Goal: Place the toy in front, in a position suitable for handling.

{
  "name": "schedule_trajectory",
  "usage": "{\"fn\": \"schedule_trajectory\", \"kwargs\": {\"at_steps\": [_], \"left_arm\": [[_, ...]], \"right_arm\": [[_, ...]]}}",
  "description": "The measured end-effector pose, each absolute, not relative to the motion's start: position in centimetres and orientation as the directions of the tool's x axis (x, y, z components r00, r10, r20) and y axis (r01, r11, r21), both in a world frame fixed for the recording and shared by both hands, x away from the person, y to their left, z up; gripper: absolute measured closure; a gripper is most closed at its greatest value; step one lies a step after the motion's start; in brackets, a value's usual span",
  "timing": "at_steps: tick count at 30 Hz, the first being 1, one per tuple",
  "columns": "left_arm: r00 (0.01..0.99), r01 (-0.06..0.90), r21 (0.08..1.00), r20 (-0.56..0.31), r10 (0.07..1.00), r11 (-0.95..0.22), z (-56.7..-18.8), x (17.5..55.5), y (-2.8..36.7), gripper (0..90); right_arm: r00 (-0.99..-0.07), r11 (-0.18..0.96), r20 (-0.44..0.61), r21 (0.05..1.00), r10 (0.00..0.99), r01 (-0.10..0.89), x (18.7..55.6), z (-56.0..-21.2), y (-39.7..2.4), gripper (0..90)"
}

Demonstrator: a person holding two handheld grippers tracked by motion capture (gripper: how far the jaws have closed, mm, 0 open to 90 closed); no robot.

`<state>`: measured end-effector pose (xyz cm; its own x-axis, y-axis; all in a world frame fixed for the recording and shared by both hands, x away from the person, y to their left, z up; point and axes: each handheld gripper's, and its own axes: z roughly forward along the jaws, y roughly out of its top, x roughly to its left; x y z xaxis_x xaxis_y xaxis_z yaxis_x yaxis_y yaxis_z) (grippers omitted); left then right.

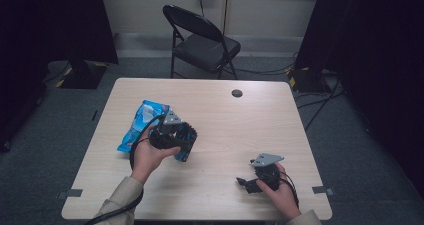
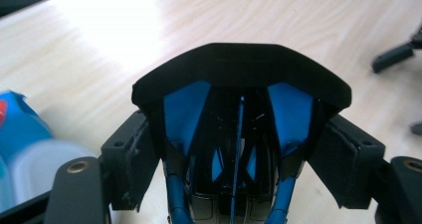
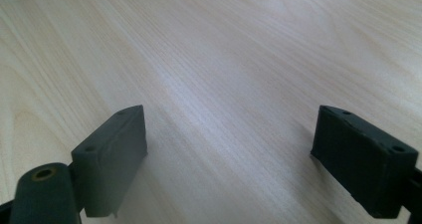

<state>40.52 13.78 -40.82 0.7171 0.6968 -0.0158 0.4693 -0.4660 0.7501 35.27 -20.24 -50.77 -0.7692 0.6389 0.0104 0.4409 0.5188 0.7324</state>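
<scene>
While the left gripper (image 2: 234,149) clamps a black and blue bag (image 2: 239,109) just above the table (image 1: 225,120), beside a blue packet (image 1: 142,122), the right gripper (image 3: 234,159) rests low near the table's front edge, jaws wide apart.

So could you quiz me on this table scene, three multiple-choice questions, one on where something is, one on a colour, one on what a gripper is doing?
1. Where does the blue packet lie on the table?
A. left part
B. right edge
C. on the chair

2. What colours is the object in the left gripper?
A. red and white
B. black and blue
C. green

3. How do the right gripper's jaws stand?
A. shut on a cup
B. shut on the packet
C. open, with nothing between them

Answers: 1 A, the high view shows it left of centre. 2 B, the left gripper view shows black with blue panels. 3 C, the right gripper view shows bare wood between wide-apart jaws.
</scene>
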Motion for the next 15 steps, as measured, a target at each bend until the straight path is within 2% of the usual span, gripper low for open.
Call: {"fn": "schedule_trajectory", "kwargs": {"at_steps": [7,15], "left_arm": [[0.727,0.473,0.735,-0.013,0.686,-0.486,-41.4,39.2,13.7,25.3],[0.733,0.465,0.736,-0.009,0.68,-0.492,-41.9,39.5,12.8,25.3]], "right_arm": [[-0.767,0.518,0.01,0.732,0.642,0.442,35.3,-50.8,-20.2,12.8],[-0.767,0.518,0.01,0.732,0.642,0.443,35.3,-50.8,-20.2,12.7]]}}
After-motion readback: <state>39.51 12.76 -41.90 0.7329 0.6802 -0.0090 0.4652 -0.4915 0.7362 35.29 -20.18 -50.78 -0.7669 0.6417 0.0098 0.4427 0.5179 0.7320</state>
